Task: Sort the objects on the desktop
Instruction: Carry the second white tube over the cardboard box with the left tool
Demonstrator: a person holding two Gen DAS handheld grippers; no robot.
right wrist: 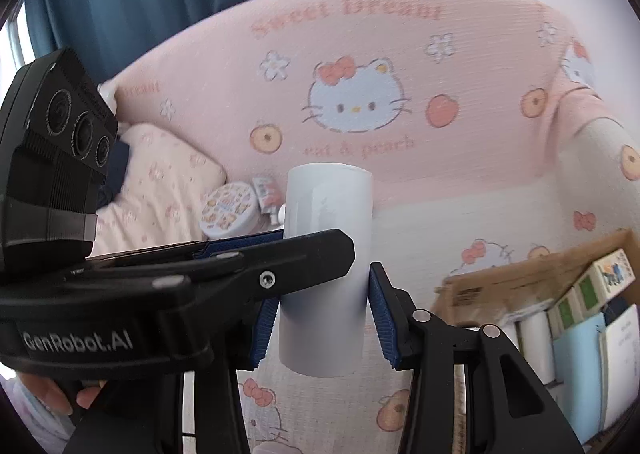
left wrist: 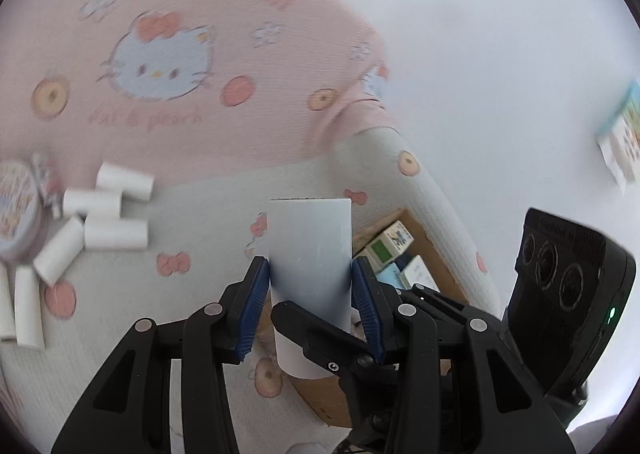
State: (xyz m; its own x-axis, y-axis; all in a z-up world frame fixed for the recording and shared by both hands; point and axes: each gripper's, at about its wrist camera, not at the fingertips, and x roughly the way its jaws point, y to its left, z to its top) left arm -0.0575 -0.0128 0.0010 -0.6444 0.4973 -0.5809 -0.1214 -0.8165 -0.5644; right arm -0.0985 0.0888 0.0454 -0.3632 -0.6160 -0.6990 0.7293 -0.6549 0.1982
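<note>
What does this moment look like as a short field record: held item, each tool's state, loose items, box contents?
held item: white roll, upright, above the bedding
left tool: blue pads on both sides of the roll
right tool: also at the roll; the left one's finger crosses in front
handover: which tool bears the roll cannot be told
loose items: pile of white rolls by a round tin
cardboard box: small cartons and white rolls stood inside

Seven white rolls (left wrist: pixel 108 200) loose on the bed — an eighth (left wrist: pixel 310 278) held aloft; one round tin (right wrist: pixel 229 209); one cardboard box (right wrist: pixel 532 270); two claws.
</note>
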